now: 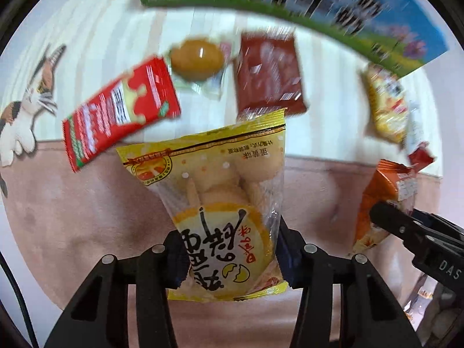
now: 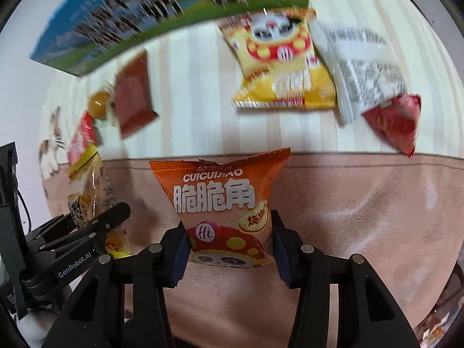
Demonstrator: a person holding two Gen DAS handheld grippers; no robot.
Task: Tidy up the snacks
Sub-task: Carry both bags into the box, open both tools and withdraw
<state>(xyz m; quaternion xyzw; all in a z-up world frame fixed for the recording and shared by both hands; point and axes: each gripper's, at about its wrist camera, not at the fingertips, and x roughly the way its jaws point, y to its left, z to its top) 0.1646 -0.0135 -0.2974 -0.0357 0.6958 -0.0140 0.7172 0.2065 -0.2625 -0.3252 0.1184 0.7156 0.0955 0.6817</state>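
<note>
My left gripper (image 1: 230, 256) is shut on a yellow biscuit pack (image 1: 220, 203), holding it above the pink cloth (image 1: 87, 217). At the right of the left wrist view, the right gripper (image 1: 385, 220) grips the orange bag (image 1: 380, 200). In the right wrist view my right gripper (image 2: 229, 249) is shut on that orange crisp bag (image 2: 223, 203), its blue pads pressing both sides. The left gripper (image 2: 116, 214) with the yellow pack (image 2: 90, 191) shows at the left there.
On the striped cloth (image 1: 327, 121) lie a red packet (image 1: 116, 113), a brown egg pack (image 1: 197, 58), a dark red sachet (image 1: 269, 72) and a yellow bag (image 2: 284, 66). A white packet (image 2: 359, 72) and red sachet (image 2: 397, 119) lie right. A blue-green box (image 2: 145, 14) stands behind.
</note>
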